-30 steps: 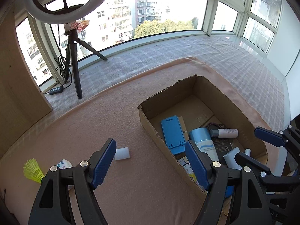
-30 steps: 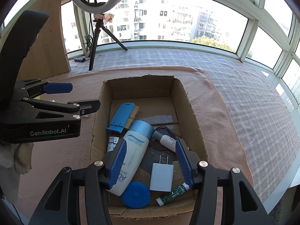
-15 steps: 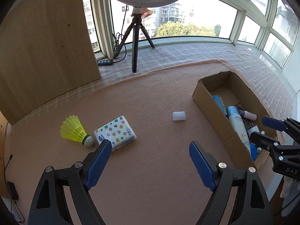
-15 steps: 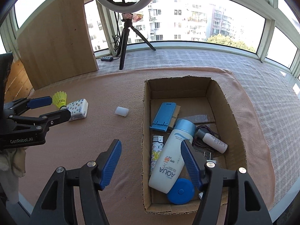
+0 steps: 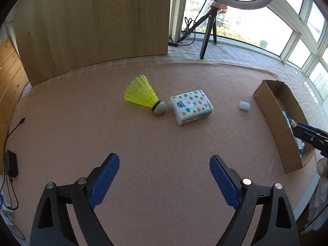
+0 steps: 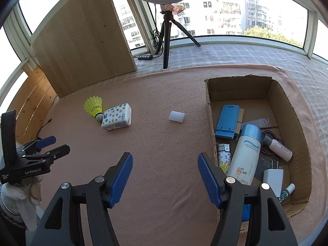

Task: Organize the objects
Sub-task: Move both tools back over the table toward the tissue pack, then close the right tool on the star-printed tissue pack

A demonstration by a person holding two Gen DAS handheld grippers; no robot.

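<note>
A yellow shuttlecock (image 5: 143,94) (image 6: 94,106) lies on the pink mat, its cork touching a star-patterned tissue pack (image 5: 191,106) (image 6: 117,117). A small white cylinder (image 5: 245,106) (image 6: 176,115) lies between the pack and the cardboard box (image 5: 272,110) (image 6: 237,80). In the box lie a white sunscreen bottle (image 6: 246,153), a blue phone stand (image 6: 227,121), a white charger (image 6: 272,176) and other small items. My left gripper (image 5: 164,160) (image 6: 58,143) hovers short of the shuttlecock and pack, its jaws opening with nothing between them. My right gripper (image 6: 164,156) is open and empty over the mat beside the box's left wall.
A ring light on a black tripod (image 6: 166,41) stands behind the mat by the window. A tall wooden panel (image 5: 92,26) rises at the back left. A black adapter with its cable (image 5: 11,164) lies off the mat's left edge.
The left gripper has swung left, away from the box, toward the shuttlecock and tissue pack, and its jaws have widened. The right gripper has slid left off the box, with wider jaws.
</note>
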